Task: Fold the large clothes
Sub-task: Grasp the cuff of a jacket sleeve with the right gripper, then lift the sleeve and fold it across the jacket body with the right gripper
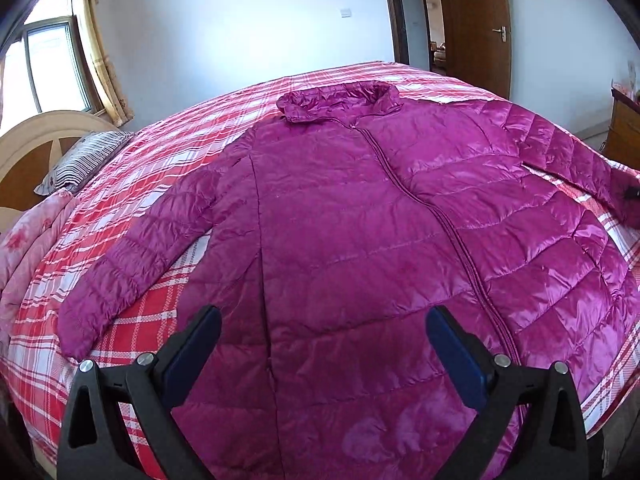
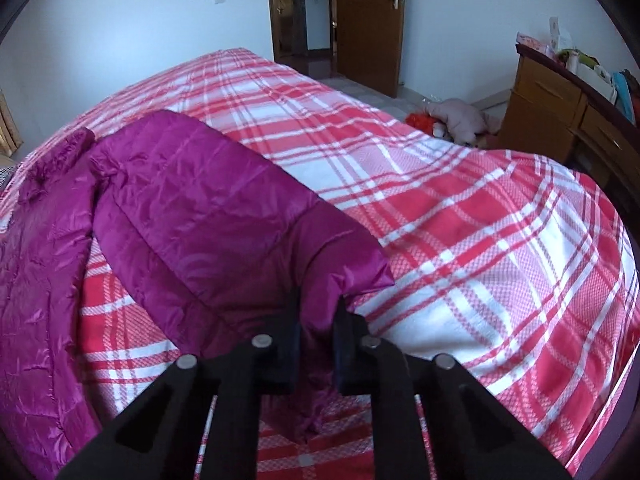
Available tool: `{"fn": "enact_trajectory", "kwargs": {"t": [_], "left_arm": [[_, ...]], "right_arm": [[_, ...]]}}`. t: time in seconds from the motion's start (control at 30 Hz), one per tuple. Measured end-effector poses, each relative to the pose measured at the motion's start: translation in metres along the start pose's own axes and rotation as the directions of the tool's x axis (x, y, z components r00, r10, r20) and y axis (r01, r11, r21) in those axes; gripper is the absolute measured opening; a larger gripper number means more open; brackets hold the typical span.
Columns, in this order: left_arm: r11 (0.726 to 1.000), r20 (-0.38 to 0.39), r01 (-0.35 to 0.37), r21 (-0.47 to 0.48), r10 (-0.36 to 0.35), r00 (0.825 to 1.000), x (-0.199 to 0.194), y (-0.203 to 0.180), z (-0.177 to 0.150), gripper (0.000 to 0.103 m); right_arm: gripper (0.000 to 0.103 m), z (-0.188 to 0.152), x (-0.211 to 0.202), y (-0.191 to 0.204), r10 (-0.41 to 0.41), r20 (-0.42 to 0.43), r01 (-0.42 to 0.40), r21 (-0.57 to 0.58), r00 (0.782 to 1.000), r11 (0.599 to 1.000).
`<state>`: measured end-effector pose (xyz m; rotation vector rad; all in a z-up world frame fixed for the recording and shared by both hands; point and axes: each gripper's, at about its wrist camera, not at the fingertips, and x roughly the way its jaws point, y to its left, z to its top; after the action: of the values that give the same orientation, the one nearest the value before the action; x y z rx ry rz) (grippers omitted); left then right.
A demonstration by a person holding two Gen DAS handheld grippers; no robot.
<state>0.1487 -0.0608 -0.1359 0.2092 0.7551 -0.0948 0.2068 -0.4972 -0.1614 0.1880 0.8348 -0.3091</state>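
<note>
A magenta quilted down jacket [image 1: 360, 216] lies spread flat, front up and zipped, on a red and white plaid bed [image 1: 132, 320]. Its collar [image 1: 340, 100] points to the far side. My left gripper [image 1: 323, 320] is open and empty, hovering over the jacket's lower hem. My right gripper [image 2: 318, 320] is shut on the cuff end of the jacket's right sleeve [image 2: 224, 216], lifted slightly off the bed [image 2: 480, 240]. The right gripper's tip shows as a dark spot at the sleeve end in the left wrist view [image 1: 631, 194].
A striped pillow [image 1: 80, 160] and wooden headboard [image 1: 36, 148] are at the left. A pink folded quilt [image 1: 24, 248] lies at the bed's left edge. A wooden dresser [image 2: 568, 120] stands at the right, with a plush toy [image 2: 460, 118] on the floor. A wooden door [image 2: 368, 20] is at the back.
</note>
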Motion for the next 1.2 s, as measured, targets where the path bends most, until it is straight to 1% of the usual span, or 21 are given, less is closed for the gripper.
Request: {"fn": "enact_trajectory", "kwargs": {"t": [0.13, 0.2, 0.27, 0.37, 0.43, 0.5, 0.57, 0.67, 0.73, 0.8, 0.9, 1.0, 1.17, 1.2], "left_arm": [[1.000, 0.009, 0.002, -0.022, -0.002, 1.000, -0.002, 0.007, 0.003, 0.102], [0.999, 0.013, 0.005, -0.036, -0.005, 1.000, -0.003, 0.011, 0.003, 0.102], [0.999, 0.013, 0.010, -0.051, -0.010, 1.000, -0.003, 0.015, 0.002, 0.102], [0.998, 0.010, 0.014, -0.063, -0.014, 1.000, -0.003, 0.019, 0.001, 0.102], [0.998, 0.009, 0.015, -0.067, -0.014, 1.000, -0.002, 0.021, -0.001, 0.102], [0.997, 0.008, 0.014, -0.073, -0.014, 1.000, -0.002, 0.023, -0.001, 0.102], [0.997, 0.009, 0.010, -0.078, -0.009, 1.000, -0.001, 0.028, -0.001, 0.102], [0.997, 0.004, -0.023, -0.079, 0.024, 1.000, 0.002, 0.036, -0.002, 0.102], [0.996, -0.004, -0.036, -0.086, 0.036, 0.999, 0.005, 0.043, -0.002, 0.102], [0.995, -0.008, -0.042, -0.095, 0.041, 0.999, 0.006, 0.049, -0.003, 0.102], [0.993, -0.013, -0.045, -0.111, 0.044, 0.999, 0.009, 0.058, -0.005, 0.102], [0.992, -0.021, -0.052, -0.116, 0.050, 0.999, 0.012, 0.065, -0.006, 0.102], [0.991, -0.038, -0.060, -0.122, 0.056, 0.998, 0.020, 0.075, -0.007, 0.102], [0.991, -0.041, -0.063, -0.122, 0.058, 0.997, 0.021, 0.076, -0.008, 0.102]], "right_arm": [[0.012, 0.028, -0.036, 0.007, -0.045, 0.112, 0.050, -0.040, 0.993, 0.998], [0.012, 0.043, -0.057, 0.018, -0.064, 0.182, 0.079, -0.079, 0.981, 0.994], [0.012, 0.056, -0.081, 0.036, -0.065, 0.249, 0.099, -0.128, 0.966, 0.987], [0.011, 0.074, -0.109, 0.069, -0.043, 0.346, 0.123, -0.212, 0.937, 0.969], [0.011, 0.078, -0.129, 0.098, -0.006, 0.400, 0.128, -0.279, 0.916, 0.952], [0.011, 0.077, -0.145, 0.131, 0.042, 0.433, 0.126, -0.351, 0.900, 0.928], [0.011, 0.077, -0.152, 0.158, 0.090, 0.439, 0.108, -0.407, 0.894, 0.907], [0.011, 0.067, -0.161, 0.199, 0.150, 0.450, 0.102, -0.489, 0.880, 0.866], [0.011, 0.062, -0.159, 0.223, 0.190, 0.438, 0.087, -0.538, 0.879, 0.838], [0.011, 0.055, -0.155, 0.247, 0.225, 0.415, 0.068, -0.584, 0.882, 0.809], [0.011, 0.048, -0.142, 0.276, 0.256, 0.383, 0.052, -0.635, 0.888, 0.771], [0.011, 0.039, -0.130, 0.302, 0.281, 0.342, 0.020, -0.665, 0.897, 0.747], [0.011, 0.022, -0.107, 0.336, 0.305, 0.277, -0.024, -0.703, 0.911, 0.710], [0.011, 0.016, -0.107, 0.339, 0.308, 0.265, -0.031, -0.710, 0.914, 0.704]]}}
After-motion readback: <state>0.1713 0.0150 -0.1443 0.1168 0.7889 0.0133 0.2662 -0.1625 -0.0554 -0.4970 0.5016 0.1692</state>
